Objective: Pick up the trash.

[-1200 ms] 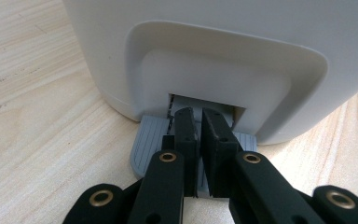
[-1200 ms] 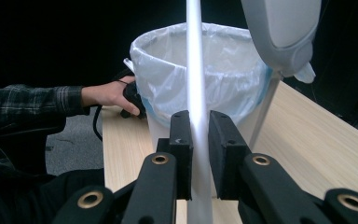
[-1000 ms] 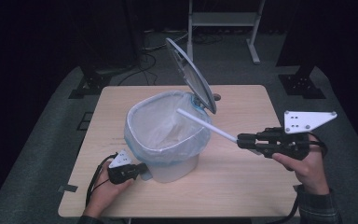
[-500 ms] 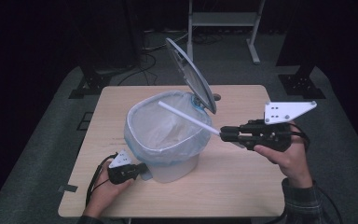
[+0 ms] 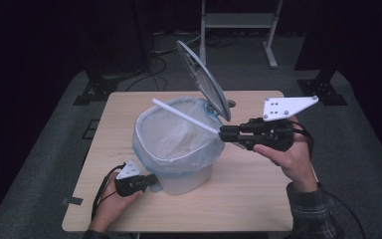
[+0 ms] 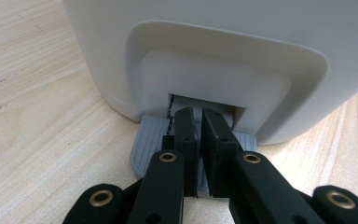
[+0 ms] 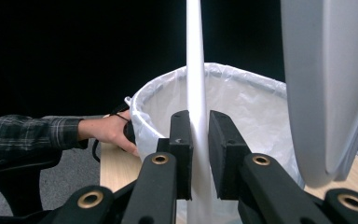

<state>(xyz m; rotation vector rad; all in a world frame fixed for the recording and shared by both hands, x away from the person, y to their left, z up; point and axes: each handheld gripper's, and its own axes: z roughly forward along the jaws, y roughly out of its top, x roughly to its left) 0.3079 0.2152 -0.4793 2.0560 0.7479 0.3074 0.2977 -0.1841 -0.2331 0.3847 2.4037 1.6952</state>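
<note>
— Where does the white stick [image 5: 185, 116] lie from your right gripper [image 5: 227, 134]?

— Straight out ahead of it. Your jaws are clamped on its near end, and its long axis runs away from them across the open mouth of the bin [image 5: 179, 149], with the far tip past the bin's rim on the side toward the desk's far left corner. In the right gripper view the stick [image 7: 195, 93] rises dead centre between the jaws, over the bag liner [image 7: 242, 98].

— So what does the drop turn on?

— I'd say tilt: the stick lies nearly level and spans the opening, so its tip likely has to dip inside the rim. Mind the raised lid [image 5: 202, 79], just beside the stick.

— And your left gripper [image 6: 199, 140]?

— Its jaws are closed, nearly touching, pressing the grey pedal [image 6: 151, 144] at the bin's base near the desk's front edge.
</note>
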